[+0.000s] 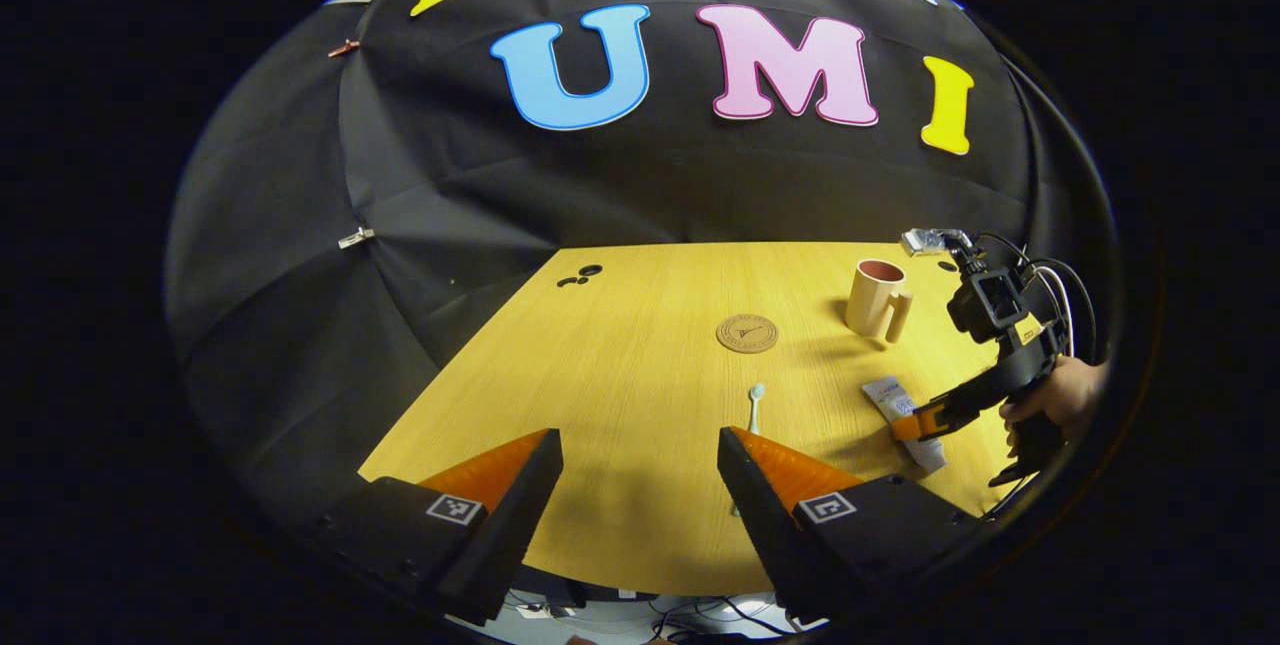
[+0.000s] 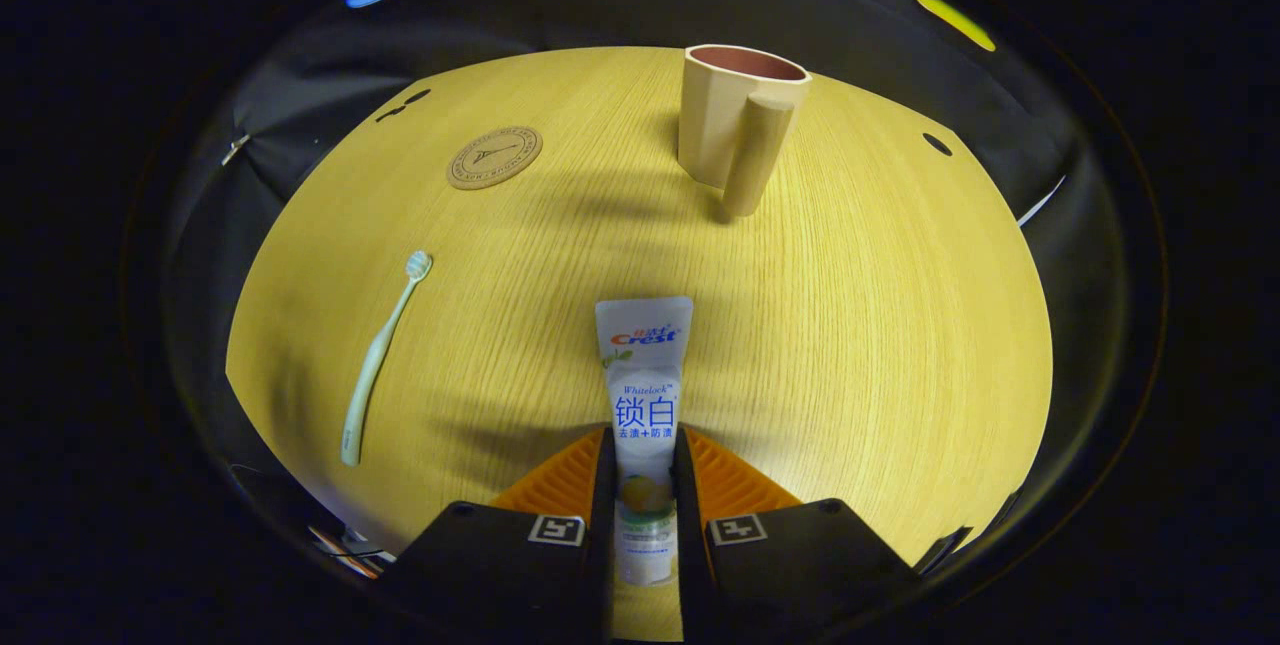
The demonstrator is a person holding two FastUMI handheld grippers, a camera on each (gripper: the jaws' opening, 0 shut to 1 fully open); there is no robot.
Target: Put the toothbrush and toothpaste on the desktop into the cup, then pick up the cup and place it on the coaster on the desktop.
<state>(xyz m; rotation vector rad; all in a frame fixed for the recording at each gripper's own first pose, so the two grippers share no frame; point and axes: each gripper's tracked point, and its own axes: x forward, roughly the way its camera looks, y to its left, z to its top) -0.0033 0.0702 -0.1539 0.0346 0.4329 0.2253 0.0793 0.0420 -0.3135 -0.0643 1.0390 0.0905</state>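
Observation:
The white toothpaste tube [image 2: 643, 365] lies lengthwise between my right gripper's [image 2: 643, 440] fingers, which are shut on its lower half, low over the wooden desktop [image 2: 880, 325]. A beige cup [image 2: 735, 120] with a handle stands upright straight ahead of it. The pale toothbrush [image 2: 380, 355] lies flat to the left, and the round cork coaster [image 2: 494, 157] sits beyond it. My left gripper [image 1: 637, 437] hovers open near the table's front edge, and the toothbrush [image 1: 756, 403] lies just past its right finger. In the left gripper view, the right gripper [image 1: 915, 422] sits on the toothpaste [image 1: 885, 393], with the cup [image 1: 878, 300] and coaster [image 1: 747, 333] behind.
A person's hand [image 1: 1060, 400] holds the right gripper at the table's right side, with cables trailing from it. Small dark holes [image 1: 580, 275] mark the table's far left corner, and another hole [image 2: 935, 143] lies right of the cup. Black cloth walls close in the back and the left.

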